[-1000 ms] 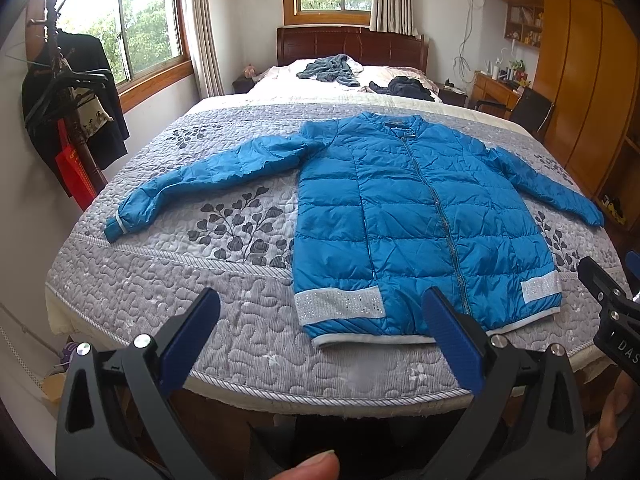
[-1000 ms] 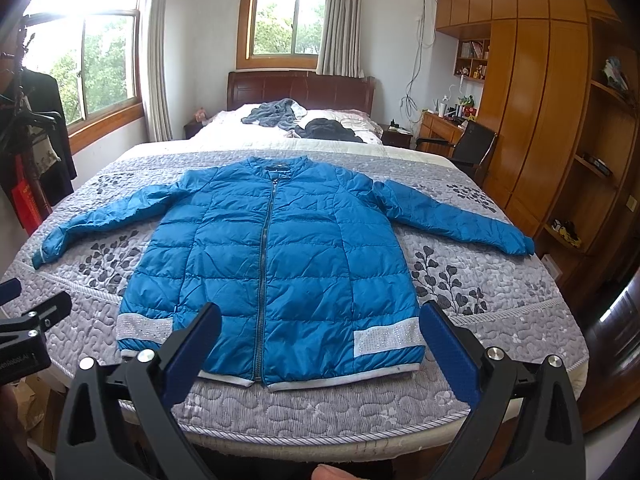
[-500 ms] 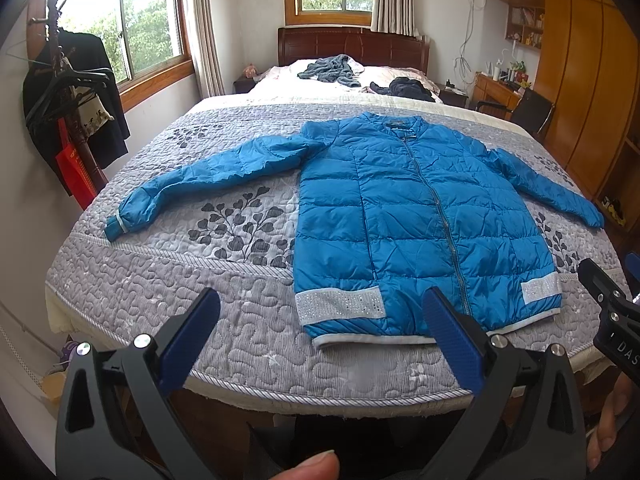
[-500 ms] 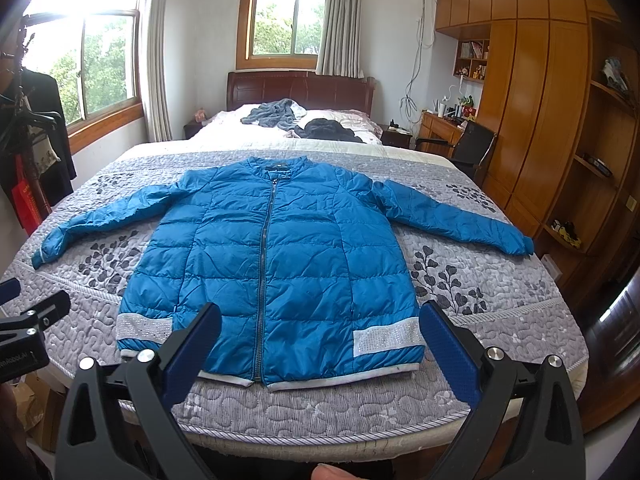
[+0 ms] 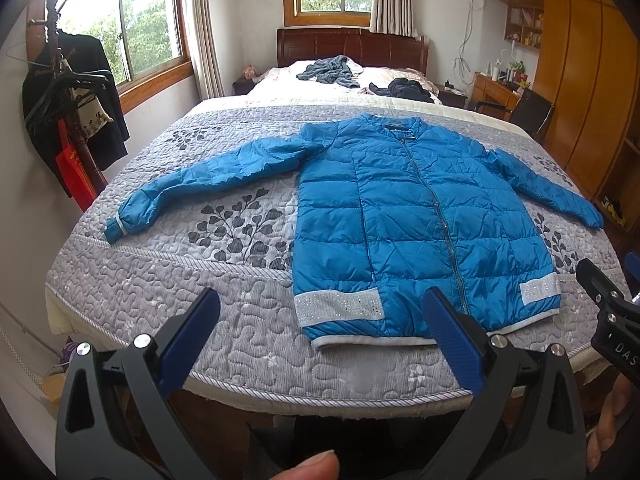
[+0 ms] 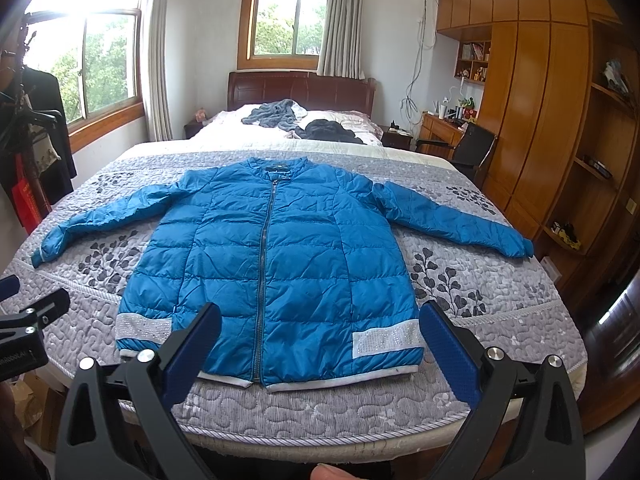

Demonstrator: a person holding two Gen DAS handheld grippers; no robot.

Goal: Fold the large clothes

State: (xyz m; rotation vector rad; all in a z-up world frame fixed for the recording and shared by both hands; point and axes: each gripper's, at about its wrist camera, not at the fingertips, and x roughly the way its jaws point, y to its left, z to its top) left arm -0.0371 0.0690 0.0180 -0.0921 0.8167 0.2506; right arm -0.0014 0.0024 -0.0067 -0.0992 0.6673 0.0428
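blue quilted jacket (image 6: pixel 276 264), zipped, flat, sleeves spread

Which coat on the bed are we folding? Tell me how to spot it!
Find the big bed with the grey leaf-patterned quilt. Spread flat across it, sleeves out, lies a bright blue puffy zip-up jacket. Unlike the crumpled grey and dark clothes near the headboard, it has sparkly silver bands by its hem.
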